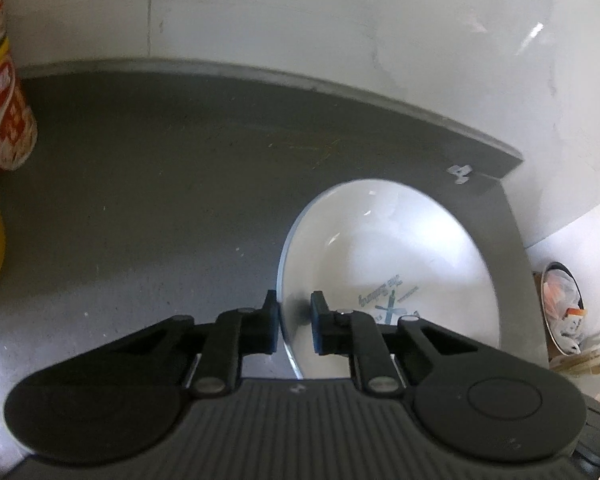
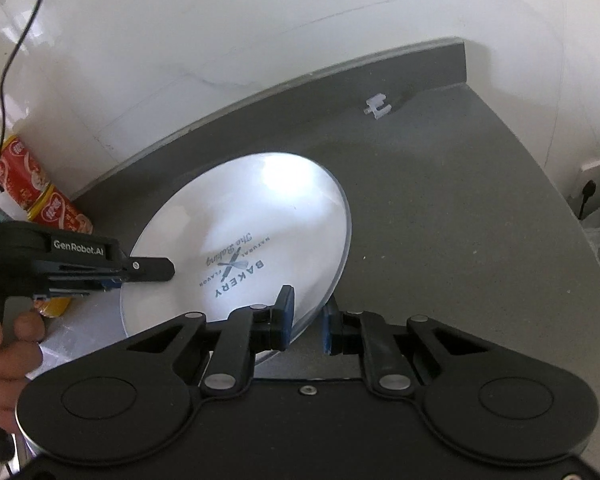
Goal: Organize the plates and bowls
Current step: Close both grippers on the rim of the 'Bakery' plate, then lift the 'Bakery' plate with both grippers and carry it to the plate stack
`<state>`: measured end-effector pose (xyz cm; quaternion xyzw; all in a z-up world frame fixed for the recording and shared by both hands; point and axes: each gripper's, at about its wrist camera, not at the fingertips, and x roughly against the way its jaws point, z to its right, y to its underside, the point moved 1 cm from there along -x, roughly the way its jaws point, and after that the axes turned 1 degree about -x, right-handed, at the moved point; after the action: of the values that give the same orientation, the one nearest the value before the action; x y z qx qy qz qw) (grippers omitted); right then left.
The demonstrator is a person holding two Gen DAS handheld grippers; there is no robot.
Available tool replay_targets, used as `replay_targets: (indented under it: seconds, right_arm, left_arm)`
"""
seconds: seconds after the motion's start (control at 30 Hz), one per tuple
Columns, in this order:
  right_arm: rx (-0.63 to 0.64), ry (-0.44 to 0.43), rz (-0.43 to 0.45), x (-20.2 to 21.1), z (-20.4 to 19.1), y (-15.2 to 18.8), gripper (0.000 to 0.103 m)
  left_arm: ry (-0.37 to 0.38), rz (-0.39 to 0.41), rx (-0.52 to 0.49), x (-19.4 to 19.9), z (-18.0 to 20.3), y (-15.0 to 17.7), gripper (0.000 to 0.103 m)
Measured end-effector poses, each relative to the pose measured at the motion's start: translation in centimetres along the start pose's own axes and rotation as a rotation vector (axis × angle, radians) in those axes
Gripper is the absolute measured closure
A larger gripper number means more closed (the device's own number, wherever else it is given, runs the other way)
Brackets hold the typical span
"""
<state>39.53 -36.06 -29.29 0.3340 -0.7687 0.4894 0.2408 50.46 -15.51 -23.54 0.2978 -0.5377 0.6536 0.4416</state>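
With the white plate (image 2: 240, 236) at centre frame over the grey surface (image 2: 439, 240), its rim pinched by both the left claw (image 1: 294, 320) and the right claw (image 2: 307, 320), I would keep both grips level and move together, avoiding tilt.

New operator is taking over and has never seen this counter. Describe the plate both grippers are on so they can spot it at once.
On the dark grey countertop along the white wall, right of the red cans, sits a round white plate. It alone carries grey BAKERY lettering with a crossed rolling pin and whisk, and each gripper's jaws straddle its rim on opposite sides.
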Motion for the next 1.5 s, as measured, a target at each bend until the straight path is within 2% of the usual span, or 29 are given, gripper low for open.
replay_targets:
  seconds: [0.43, 0.63, 0.77, 0.83, 1.0, 1.2, 1.33, 1.5]
  right_arm:
    - [-0.005, 0.004, 0.033, 3.6, -1.1, 0.4, 0.089]
    - [-0.001, 0.001, 0.047, 6.8, -2.0, 0.3, 0.089]
    - [0.021, -0.002, 0.049, 8.9, -3.3, 0.4, 0.089]
    - [0.017, -0.012, 0.049, 9.8, -4.0, 0.5, 0.089]
    - [0.099, -0.036, 0.054, 11.7, -7.3, 0.2, 0.089]
    - [0.171, -0.079, 0.046, 12.5, -10.8, 0.4, 0.089]
    - [0.185, -0.093, 0.045, 13.3, -12.9, 0.9, 0.089]
    - [0.156, -0.103, 0.054, 13.3, -15.3, 2.5, 0.089]
  left_arm:
    - [0.027, 0.012, -0.023, 4.1, 2.5, -0.1, 0.091]
    - [0.035, 0.03, 0.001, 7.3, 3.0, 0.5, 0.091]
    - [0.012, 0.045, 0.04, 10.0, 3.0, 1.3, 0.091]
    - [0.004, 0.064, 0.073, 11.5, 2.6, 1.8, 0.091]
    - [0.013, 0.101, 0.149, 14.9, 0.1, 2.9, 0.092]
    - [-0.019, 0.138, 0.221, 18.0, -2.5, 3.7, 0.092]
    - [0.001, 0.148, 0.236, 19.6, -4.8, 3.8, 0.093]
    - [0.001, 0.134, 0.209, 20.9, -7.5, 4.3, 0.093]
